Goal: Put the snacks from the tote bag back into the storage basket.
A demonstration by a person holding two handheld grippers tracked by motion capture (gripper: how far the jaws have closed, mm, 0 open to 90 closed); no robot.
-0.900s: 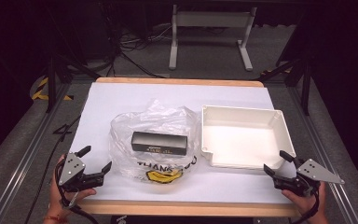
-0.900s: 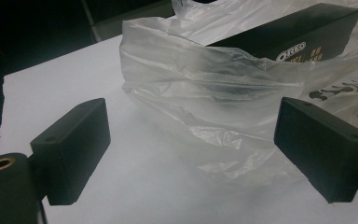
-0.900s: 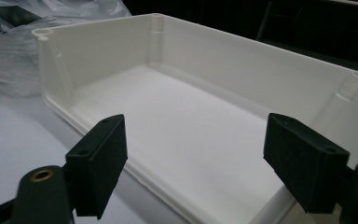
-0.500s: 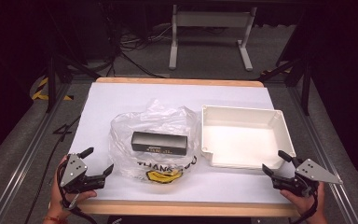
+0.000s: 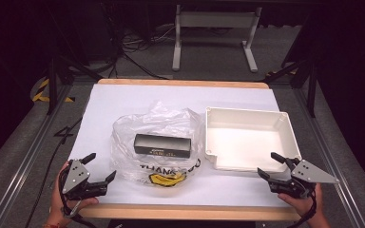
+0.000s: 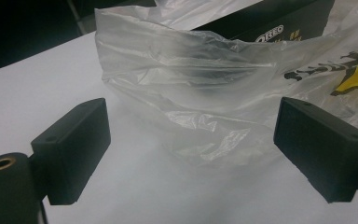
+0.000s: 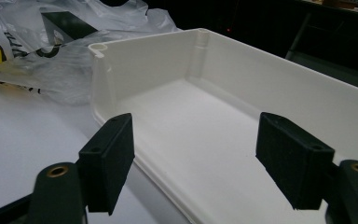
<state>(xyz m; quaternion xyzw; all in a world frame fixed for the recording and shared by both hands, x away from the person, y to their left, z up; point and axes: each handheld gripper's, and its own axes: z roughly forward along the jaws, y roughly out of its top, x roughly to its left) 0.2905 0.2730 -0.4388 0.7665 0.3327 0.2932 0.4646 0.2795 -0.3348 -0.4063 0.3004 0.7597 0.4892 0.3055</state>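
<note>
My left gripper [image 5: 100, 167] fingers are spread before the clear bag [image 5: 159, 137] — my right gripper [image 5: 274, 164] fingers spread too, by the white tray [image 5: 247, 116], nothing pinched.

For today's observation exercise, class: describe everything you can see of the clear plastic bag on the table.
The plastic bag is thin, clear, crinkled film, printed with black lettering and a yellow mark near its front edge. It lies slumped on the white table, left of the white tray and seemingly against its edge. A dark rectangular box lies flat inside. The left gripper, jaws open, points at its near left edge without touching it.
</note>
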